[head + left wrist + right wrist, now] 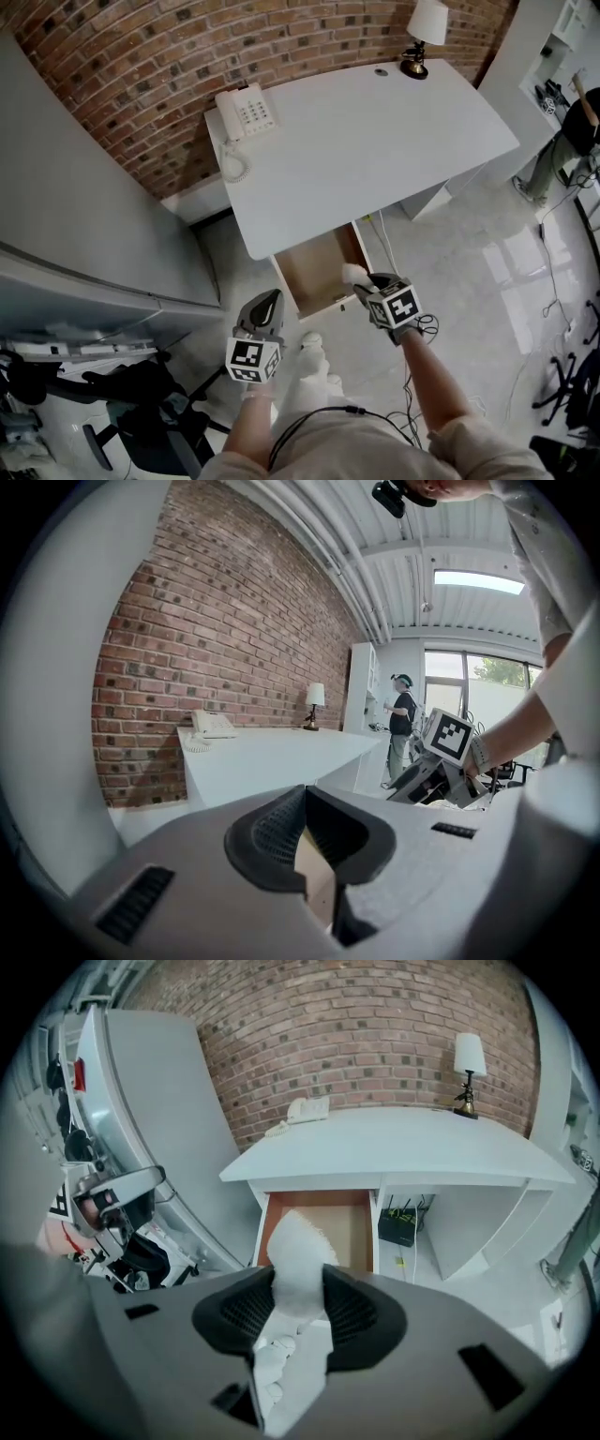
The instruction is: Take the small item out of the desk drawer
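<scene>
The white desk (375,141) has its wooden drawer (319,272) pulled open. My right gripper (364,284) is just off the drawer's front right corner and is shut on a small white fluffy item (353,274). In the right gripper view the item (300,1246) sticks up from between the pads of that gripper (298,1288), above the open drawer (349,1227), whose visible floor is bare. My left gripper (270,300) hangs over the floor to the left of the drawer front. In the left gripper view that gripper (305,799) has its jaws together with nothing held.
A white telephone (246,112) and a lamp (424,33) stand at the desk's back edge by the brick wall. A grey cabinet (84,216) rises at the left. A black router (398,1225) and cables sit under the desk. A person (574,131) stands far right.
</scene>
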A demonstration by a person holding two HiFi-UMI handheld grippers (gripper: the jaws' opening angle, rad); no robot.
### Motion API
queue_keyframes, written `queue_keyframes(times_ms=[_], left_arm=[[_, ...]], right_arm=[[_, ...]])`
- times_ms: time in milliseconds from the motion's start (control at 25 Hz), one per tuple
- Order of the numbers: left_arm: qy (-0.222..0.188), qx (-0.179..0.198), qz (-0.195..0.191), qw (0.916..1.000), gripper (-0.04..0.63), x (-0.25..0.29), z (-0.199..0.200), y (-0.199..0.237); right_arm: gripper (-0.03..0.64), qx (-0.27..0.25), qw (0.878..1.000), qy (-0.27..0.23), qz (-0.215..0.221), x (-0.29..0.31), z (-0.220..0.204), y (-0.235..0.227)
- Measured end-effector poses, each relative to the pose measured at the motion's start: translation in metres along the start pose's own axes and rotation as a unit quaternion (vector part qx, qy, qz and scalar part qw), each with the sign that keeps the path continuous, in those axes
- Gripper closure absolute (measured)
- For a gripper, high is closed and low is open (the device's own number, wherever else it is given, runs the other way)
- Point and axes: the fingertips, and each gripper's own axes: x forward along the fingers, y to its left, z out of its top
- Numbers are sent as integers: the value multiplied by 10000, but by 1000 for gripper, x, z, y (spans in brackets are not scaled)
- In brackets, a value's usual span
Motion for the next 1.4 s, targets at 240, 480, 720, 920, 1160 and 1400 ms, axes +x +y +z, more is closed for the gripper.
queue_keyframes(times_ms=[240, 480, 720, 920, 1160, 1400], left_arm=[[-135, 40, 99, 9999, 591, -23, 14, -5], [-315, -25, 233, 9992, 591, -46, 24, -9], [-545, -29, 433, 9976, 591, -71, 42, -8], [-736, 13, 605, 9954, 591, -91, 62, -4], [-1049, -90, 710, 9919, 590, -116, 85, -12], [-1254, 175, 684, 9896, 591, -135, 102, -24]], right_arm=[[453, -20, 9982, -594, 84, -38, 17, 15], [453, -200, 9937, -1104, 61, -70, 25, 30], [453, -407, 9883, -1471, 11, -100, 29, 44], [453, -285, 9814, -1898, 99, -123, 37, 54], [453, -214, 9725, -2317, 84, -151, 42, 63], [453, -235, 9627, -2697, 59, -181, 46, 70]])
